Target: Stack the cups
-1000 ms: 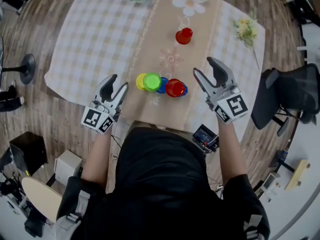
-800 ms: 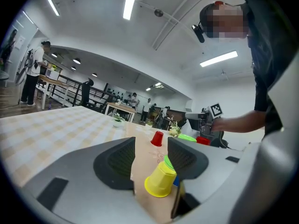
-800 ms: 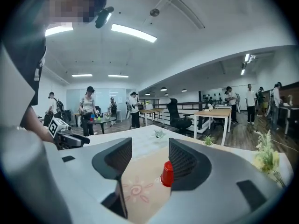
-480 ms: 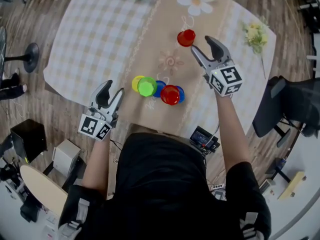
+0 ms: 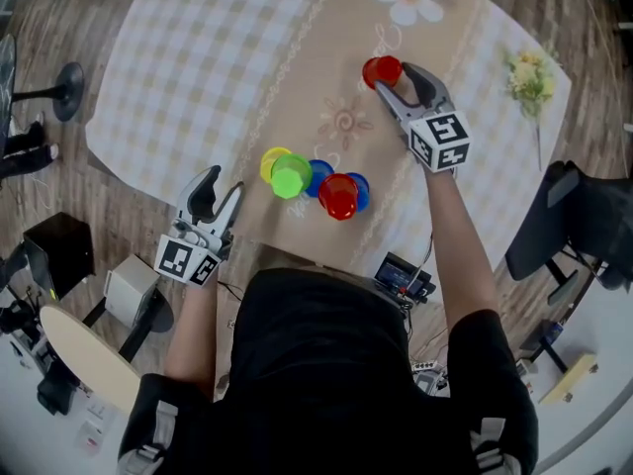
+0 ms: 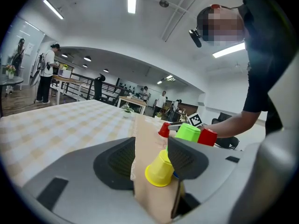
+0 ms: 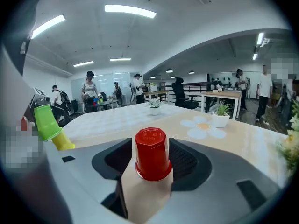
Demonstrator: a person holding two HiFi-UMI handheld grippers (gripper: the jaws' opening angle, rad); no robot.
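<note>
Right gripper straddles the lone upturned red cup, upper centre, jaws apart either side, not pinching; best to close squarely mid-wall before lifting; left gripper idles lower left, jaws parted, empty.

No readable text, labels or numbers

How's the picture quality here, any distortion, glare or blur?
Left gripper view and right gripper view: heavy fisheye, dark corners, bright ceiling strips, but the red cup is sharp; head view: even light, faint shadows, no obvious blur.
</note>
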